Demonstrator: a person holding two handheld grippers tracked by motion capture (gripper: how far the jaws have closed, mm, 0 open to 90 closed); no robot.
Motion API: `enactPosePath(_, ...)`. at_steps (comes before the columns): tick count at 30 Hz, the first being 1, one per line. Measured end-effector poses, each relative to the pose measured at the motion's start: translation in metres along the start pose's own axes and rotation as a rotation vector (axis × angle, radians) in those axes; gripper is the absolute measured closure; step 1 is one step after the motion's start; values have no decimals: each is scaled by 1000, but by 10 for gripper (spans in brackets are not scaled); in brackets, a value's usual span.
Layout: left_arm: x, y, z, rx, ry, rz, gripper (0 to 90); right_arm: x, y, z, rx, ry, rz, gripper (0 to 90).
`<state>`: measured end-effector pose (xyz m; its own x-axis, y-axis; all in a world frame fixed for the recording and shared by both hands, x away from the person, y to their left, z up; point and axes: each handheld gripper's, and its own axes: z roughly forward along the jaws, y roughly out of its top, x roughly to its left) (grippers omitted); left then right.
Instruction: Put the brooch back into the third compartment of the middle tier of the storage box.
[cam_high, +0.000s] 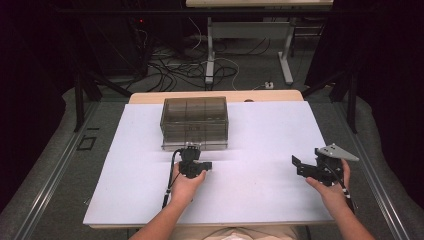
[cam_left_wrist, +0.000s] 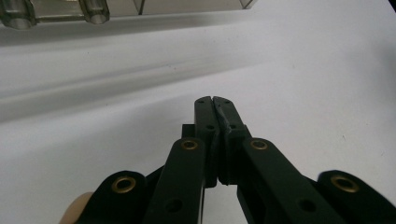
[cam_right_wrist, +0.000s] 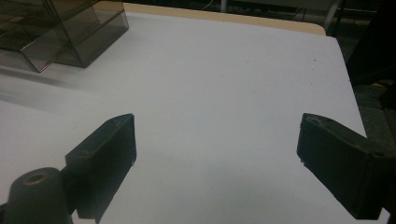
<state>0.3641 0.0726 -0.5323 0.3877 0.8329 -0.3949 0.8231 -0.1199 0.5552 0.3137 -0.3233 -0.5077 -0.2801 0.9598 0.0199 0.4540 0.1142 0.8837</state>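
A white board (cam_high: 260, 150) covers most of the table, with a strip of the tan tabletop (cam_high: 150, 97) showing past its far edge. On the far left part of the board stands a smoky, see-through plastic drawer box (cam_high: 194, 123), its top split by ribs into sections and its front facing the person. Two rounded feet or handles of the box appear at the top of the left gripper view, just beyond the jaws.

The left gripper (cam_high: 191, 150) sits just in front of the box, pointing at its lower front edge; whether it touches the box I cannot tell from the high view. In the left gripper view (cam_left_wrist: 214, 100) its jaws are clenched tip to tip with nothing between them. The right gripper (cam_high: 299, 166) hangs well apart, near the right edge of the board, with a grey three-cornered plate (cam_high: 338, 151) on top. In the right gripper view (cam_right_wrist: 215, 154) its jaws stand released, wide apart over bare white board, holding nothing.

My judgement: the work is at its start, the left hand lining up on the box front, probably to open a drawer or shift the box. The next move calls for the left jaws to part and close on a handle or edge, while the right gripper may steady the box.

No brand, label or writing can be read anywhere.
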Motion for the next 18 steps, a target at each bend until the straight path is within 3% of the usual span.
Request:
enactPosePath(15, 4, 5, -17, -45, -17, -15, 900, 0, 0, 0, 3, 2, -1, 120)
enactPosePath(18, 4, 5, -19, -72, -17, -18, 900, 0, 0, 0, -4, 3, -3, 121)
